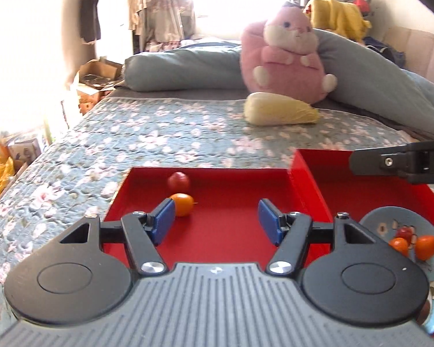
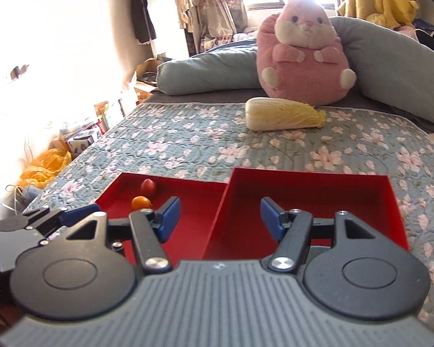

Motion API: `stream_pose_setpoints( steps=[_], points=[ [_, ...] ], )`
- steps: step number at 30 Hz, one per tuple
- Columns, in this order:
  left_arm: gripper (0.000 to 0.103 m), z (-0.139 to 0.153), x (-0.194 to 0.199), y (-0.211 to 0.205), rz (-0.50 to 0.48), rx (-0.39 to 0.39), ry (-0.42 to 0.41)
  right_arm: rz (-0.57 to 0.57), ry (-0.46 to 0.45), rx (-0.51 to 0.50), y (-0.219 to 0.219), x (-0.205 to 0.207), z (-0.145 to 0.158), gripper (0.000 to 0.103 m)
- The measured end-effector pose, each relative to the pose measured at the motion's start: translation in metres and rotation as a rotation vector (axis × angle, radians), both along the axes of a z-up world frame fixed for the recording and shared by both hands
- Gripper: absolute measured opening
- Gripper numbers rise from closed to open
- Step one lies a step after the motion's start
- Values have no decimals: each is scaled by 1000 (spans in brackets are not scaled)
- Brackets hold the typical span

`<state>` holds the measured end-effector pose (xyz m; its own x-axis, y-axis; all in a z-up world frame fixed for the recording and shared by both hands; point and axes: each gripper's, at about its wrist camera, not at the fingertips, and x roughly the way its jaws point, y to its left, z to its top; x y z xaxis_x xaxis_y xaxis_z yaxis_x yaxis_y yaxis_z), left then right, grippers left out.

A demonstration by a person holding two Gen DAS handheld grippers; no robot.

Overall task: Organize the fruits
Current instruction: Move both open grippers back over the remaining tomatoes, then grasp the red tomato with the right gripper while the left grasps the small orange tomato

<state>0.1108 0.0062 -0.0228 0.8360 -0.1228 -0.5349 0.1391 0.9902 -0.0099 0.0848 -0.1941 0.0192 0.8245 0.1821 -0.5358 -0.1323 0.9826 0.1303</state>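
Note:
Two red trays stand side by side on the bed. The left tray [image 1: 231, 173] holds a red tomato [image 1: 178, 181] and an orange tomato [image 1: 183, 204]; both also show in the right wrist view, red tomato [image 2: 148, 186] and orange tomato [image 2: 141, 202]. My left gripper [image 1: 216, 219] is open and empty above the left tray, its left pad beside the orange tomato. A blue plate [image 1: 390, 222] in the right tray [image 1: 306, 179] carries several small orange and red tomatoes [image 1: 426, 246]. My right gripper [image 2: 219, 219] is open and empty over the right tray [image 2: 309, 175].
A pale cabbage [image 2: 283, 114] lies on the floral quilt [image 2: 188, 141] beyond the trays, with a pink plush toy [image 2: 303, 52] and a grey-blue pillow [image 2: 211, 72] behind it. Boxes and bags [image 2: 46, 164] sit on the floor left of the bed.

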Motion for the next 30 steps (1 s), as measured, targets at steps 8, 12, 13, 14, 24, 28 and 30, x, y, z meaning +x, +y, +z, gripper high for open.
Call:
stream_pose_setpoints(
  steps=[8,12,13,14,24,28,30],
  points=[
    [68,-28,40,22,102,79,28,81,41,-23,47,48,-8,63],
    [68,-40,56,13,95,99,32,119,97,-13,61,76,-19,59],
    [67,-42,58,11,87,101,30,132,114,-18,65,84,-22,57],
    [67,-45,62,9,76,105,27,149,132,-23,70,92,-25,57],
    [49,-64,97,5,23,102,66,296,328,-30,103,169,-53,51],
    [48,-70,104,3,16,87,93,348,397,-52,115,185,-64,51],
    [48,-72,108,5,25,69,100,357,410,-62,120,189,-67,51]
  ],
)
